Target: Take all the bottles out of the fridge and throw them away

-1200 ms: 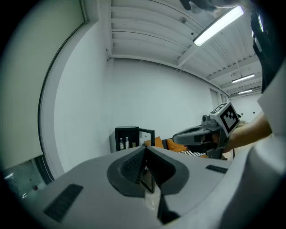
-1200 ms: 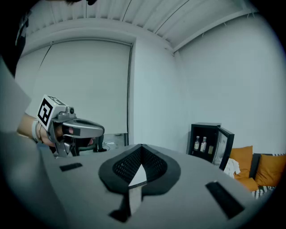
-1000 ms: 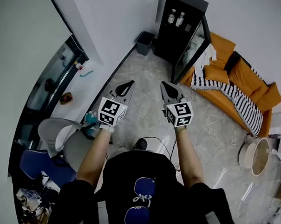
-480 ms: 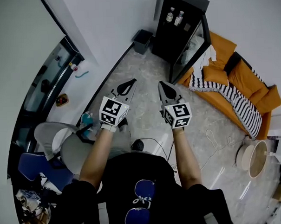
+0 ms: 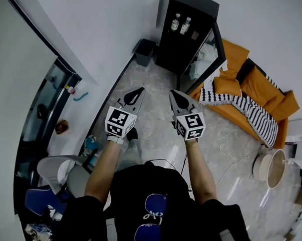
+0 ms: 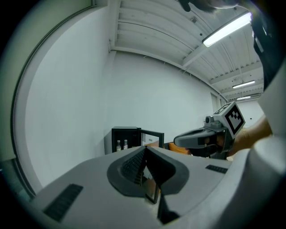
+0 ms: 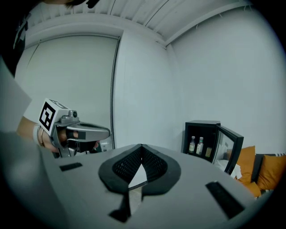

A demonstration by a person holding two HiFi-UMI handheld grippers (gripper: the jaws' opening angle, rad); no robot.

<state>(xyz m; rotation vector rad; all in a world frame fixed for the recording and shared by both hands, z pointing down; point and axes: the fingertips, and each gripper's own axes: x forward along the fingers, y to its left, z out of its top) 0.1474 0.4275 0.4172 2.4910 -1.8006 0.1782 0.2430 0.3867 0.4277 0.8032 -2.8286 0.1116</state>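
Holding both tools out ahead of you in the head view: left gripper (image 5: 137,90) and right gripper (image 5: 173,92) sit side by side over the pale floor (image 5: 156,120), noses aimed at the top of the frame, both pinched together with nothing in them. Black fridge (image 5: 174,47) stands top centre against the white wall, well apart from both tools, its door (image 5: 204,54) swung out to the right. Two bottles (image 5: 175,22) stand next to each other on the upper shelf inside. Dark bin (image 5: 144,51) sits just left of the fridge; orange sofa (image 5: 262,85) with a striped blanket (image 5: 248,108) runs down the right side. Left gripper view: your jaws meet at the tips, centre bottom, empty. The fridge (image 6: 117,133) is small at centre behind them, with the bottles (image 6: 118,145) side by side inside and the door open to the right. The right gripper (image 6: 175,141) shows at right of frame, level with yours. Right gripper view: jaws closed tip to tip, nothing gripped. The fridge (image 7: 201,127) is at right of centre, with the door (image 7: 232,147) hanging open, the bottles (image 7: 192,145) upright on the shelf, and a smaller item to their right that you can't identify at this range. The left gripper (image 7: 107,133) sits at left of frame.
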